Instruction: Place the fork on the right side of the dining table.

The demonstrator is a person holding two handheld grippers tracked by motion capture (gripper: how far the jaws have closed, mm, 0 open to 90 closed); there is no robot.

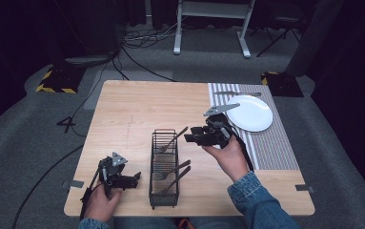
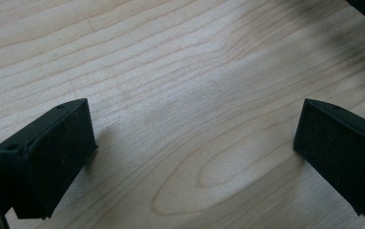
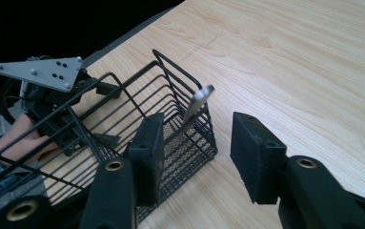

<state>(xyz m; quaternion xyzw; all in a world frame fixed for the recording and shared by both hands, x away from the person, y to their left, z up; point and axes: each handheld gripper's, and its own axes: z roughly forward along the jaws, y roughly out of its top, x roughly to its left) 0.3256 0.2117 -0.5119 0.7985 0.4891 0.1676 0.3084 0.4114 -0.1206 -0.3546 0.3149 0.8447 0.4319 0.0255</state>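
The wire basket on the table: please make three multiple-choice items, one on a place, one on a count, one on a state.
1. Where is the white plate?
A. on the striped mat
B. inside the wire basket
C. on the floor

2. How many forks are in the basket?
A. one
B. three
C. five

3. What is between the left gripper fingers?
A. a fork
B. a plate
C. nothing, bare table

Answers: 1 A, it lies on the mat at the table's far right; 2 B, three handles show in the high view; 3 C, the fingers stand apart over wood.
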